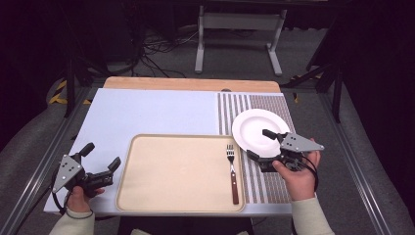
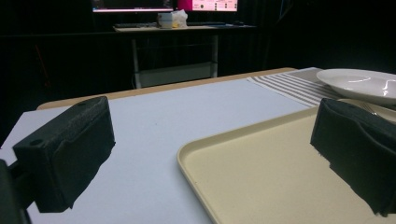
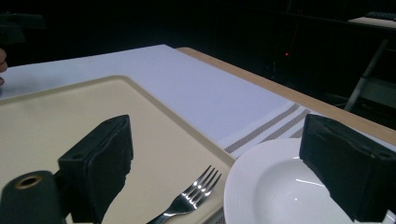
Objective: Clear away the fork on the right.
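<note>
A beige tray lies at the front middle of the table, and a wood-handled fork rests along its right side with the tines pointing away. Just right of it, a white plate sits on a striped placemat. My right gripper hovers open at the plate's near-left rim. In the right gripper view its jaws stand wide over the plate and the fork's tines, gripping nothing. Left of the tray, my left gripper is open and empty above the pale mat, facing the tray.
A pale blue mat covers most of the tabletop, and a wooden edge runs along the back. Beyond the table are a white stand's legs and floor cables. Metal rails flank both sides of the table.
</note>
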The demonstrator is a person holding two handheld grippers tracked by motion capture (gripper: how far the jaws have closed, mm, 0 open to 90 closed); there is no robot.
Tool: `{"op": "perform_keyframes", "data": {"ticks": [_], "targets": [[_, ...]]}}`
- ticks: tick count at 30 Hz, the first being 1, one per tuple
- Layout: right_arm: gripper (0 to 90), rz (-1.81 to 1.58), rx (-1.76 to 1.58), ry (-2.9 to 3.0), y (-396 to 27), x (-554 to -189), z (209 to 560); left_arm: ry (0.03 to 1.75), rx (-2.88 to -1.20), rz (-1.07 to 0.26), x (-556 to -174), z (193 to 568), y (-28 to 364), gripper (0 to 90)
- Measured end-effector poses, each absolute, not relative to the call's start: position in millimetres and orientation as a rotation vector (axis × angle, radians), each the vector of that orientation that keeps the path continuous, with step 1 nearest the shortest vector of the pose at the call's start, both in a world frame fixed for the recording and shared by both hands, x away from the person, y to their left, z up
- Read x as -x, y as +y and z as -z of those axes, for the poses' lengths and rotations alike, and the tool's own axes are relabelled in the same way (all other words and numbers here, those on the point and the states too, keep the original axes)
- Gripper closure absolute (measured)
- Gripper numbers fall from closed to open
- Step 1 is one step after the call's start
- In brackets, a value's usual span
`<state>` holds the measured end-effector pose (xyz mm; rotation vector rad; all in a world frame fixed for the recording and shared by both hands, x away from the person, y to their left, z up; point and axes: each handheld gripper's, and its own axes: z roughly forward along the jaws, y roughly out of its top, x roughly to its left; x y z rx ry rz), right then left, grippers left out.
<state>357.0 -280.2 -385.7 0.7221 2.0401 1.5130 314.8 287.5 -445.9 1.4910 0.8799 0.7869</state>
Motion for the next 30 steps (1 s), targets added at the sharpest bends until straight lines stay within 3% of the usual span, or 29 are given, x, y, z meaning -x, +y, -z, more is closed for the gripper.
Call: {"op": "perform_keyframes", "data": {"ticks": [14, 30], "targets": [[6.4, -1.586, -0.798, 1.977, -318, -340, 422, 0.888, -1.495, -0.792, -315, 446, 288, 0.0], [6.3, -1.552, -0.871, 2.003, -330, -328, 445, 0.874, -1.499, -0.789, -316, 445, 288, 0.0]]}}
